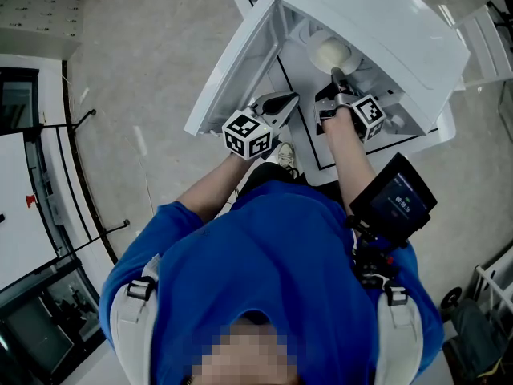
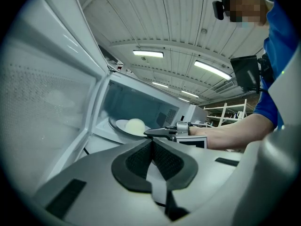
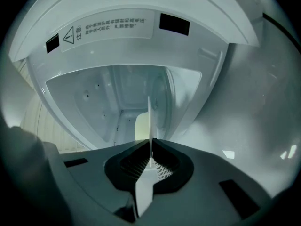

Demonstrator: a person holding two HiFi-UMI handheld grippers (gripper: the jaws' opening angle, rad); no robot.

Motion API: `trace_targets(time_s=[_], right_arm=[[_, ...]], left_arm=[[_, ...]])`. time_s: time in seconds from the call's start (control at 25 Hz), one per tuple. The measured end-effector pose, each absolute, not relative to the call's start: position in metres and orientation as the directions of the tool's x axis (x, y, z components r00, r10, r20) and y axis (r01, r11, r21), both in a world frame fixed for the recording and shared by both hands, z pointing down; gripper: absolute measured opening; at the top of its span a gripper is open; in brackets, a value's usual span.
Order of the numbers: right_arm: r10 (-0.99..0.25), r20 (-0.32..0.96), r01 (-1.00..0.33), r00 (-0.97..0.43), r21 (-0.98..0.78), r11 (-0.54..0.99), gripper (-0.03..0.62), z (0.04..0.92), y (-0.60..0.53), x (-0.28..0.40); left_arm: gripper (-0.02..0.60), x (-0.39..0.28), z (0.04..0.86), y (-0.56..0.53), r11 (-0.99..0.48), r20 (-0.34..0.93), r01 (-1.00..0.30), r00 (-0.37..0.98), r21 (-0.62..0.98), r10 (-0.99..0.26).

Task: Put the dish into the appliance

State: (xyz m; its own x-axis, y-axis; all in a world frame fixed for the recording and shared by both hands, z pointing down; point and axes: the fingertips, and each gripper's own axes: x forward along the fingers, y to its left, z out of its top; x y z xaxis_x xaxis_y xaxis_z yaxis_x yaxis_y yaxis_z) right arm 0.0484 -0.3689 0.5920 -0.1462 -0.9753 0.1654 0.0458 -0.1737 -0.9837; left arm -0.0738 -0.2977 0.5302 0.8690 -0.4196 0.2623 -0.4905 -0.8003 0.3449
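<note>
The dish is a white plate [image 2: 120,125] with a pale round bun [image 2: 136,125] on it, sitting in the mouth of the open white microwave [image 1: 377,22]. My right gripper [image 3: 150,149] is shut on the plate's rim, and the plate [image 3: 150,119] shows edge-on between its pads with the bun [image 3: 142,126] beyond. In the head view the bun [image 1: 330,53] lies just past the right gripper [image 1: 337,79]. My left gripper [image 2: 153,142] is shut on nothing. It hovers beside the door, left of the right gripper [image 2: 157,133].
The microwave door [image 1: 232,70] swings wide open to the left, close by my left gripper [image 1: 282,103]. The cavity walls [image 3: 94,98] surround the plate. A black device [image 1: 397,199] is strapped to the person's right forearm. White shelving [image 2: 230,111] stands in the background.
</note>
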Motion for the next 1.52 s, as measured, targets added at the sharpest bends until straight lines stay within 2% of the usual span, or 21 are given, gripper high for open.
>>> trace_targets(time_s=[0.84,1.28,1.52], right_arm=[[-0.975,0.216,0.057,-0.057,-0.974,-0.219,0.015,0.612,-0.4,0.054],[-0.966,0.245,0.024,-0.082,-0.969,-0.247,0.015,0.613,-0.4,0.051],[-0.955,0.268,0.007,-0.123,-0.963,-0.271,0.066,0.618,-0.399,0.043]], left_arm=[[0.006,-0.068,0.544,-0.317,-0.837,0.271,-0.414,0.904,0.357,-0.331],[0.006,-0.067,0.545,-0.321,-0.843,0.267,-0.4,0.91,0.36,-0.318],[0.006,-0.065,0.545,-0.324,-0.848,0.265,-0.392,0.913,0.357,-0.311]])
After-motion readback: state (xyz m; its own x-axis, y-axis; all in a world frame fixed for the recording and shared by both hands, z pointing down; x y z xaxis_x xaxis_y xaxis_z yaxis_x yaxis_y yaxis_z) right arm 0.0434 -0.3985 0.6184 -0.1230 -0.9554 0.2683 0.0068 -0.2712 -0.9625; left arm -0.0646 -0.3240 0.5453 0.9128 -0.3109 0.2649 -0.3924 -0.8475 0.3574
